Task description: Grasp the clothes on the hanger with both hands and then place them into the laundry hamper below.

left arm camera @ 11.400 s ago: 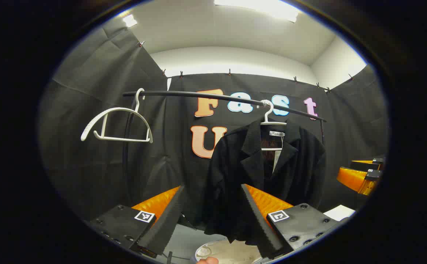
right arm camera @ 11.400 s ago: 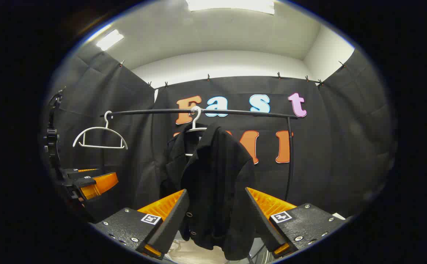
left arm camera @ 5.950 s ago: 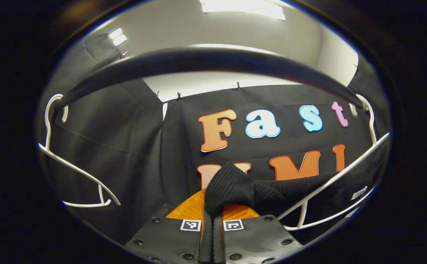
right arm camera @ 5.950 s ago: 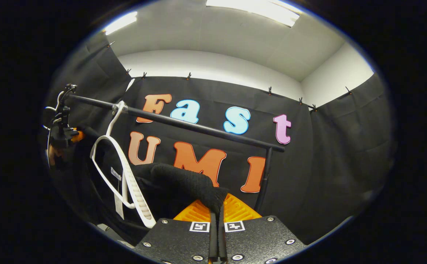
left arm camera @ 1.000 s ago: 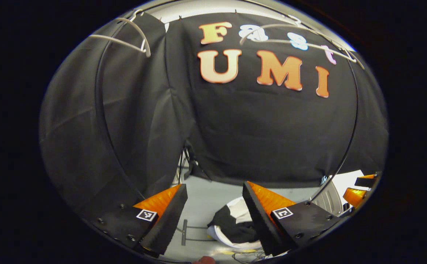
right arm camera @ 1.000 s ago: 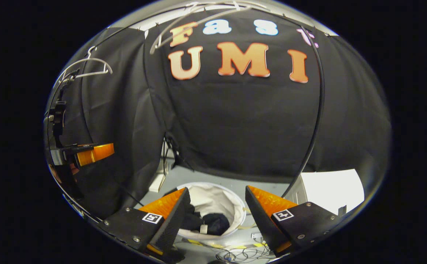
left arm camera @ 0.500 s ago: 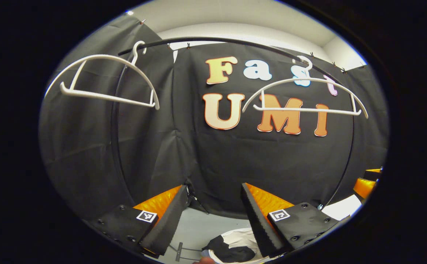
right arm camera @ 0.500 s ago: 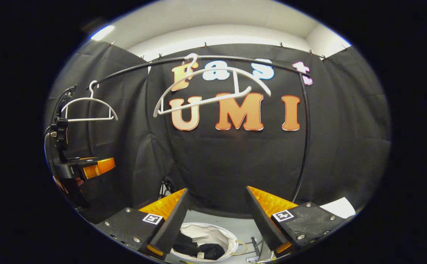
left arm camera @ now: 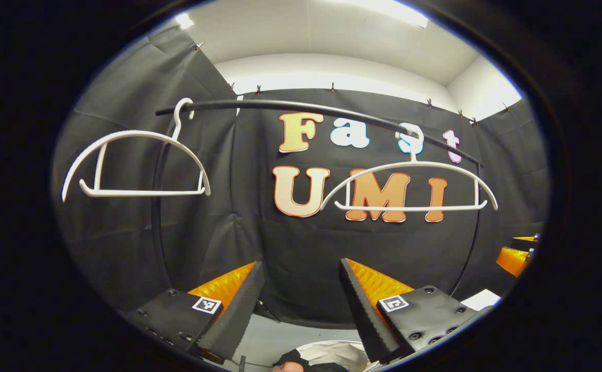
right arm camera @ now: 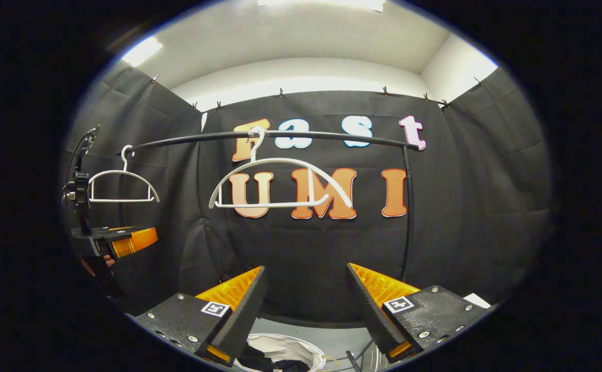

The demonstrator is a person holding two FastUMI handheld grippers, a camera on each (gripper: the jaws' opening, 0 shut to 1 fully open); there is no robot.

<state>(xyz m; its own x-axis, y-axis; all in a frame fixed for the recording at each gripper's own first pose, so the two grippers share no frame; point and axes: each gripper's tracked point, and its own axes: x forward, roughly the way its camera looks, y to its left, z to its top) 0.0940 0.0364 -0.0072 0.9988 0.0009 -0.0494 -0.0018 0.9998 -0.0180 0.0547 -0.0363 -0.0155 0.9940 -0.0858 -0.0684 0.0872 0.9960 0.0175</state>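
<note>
Since the black garment (right arm camera: 259,357) already lies in the white laundry hamper (right arm camera: 290,349) at the foot of both views, the placing step looks finished; next comes only drawing both tools clear, or reaching for further clothes if any hang elsewhere. Above, two white hangers (left arm camera: 409,188) (left arm camera: 135,165) hang bare on the black rail (left arm camera: 290,107). The left gripper (left arm camera: 301,299) and right gripper (right arm camera: 306,305) both stand wide apart, gripping and touching nothing.
</note>
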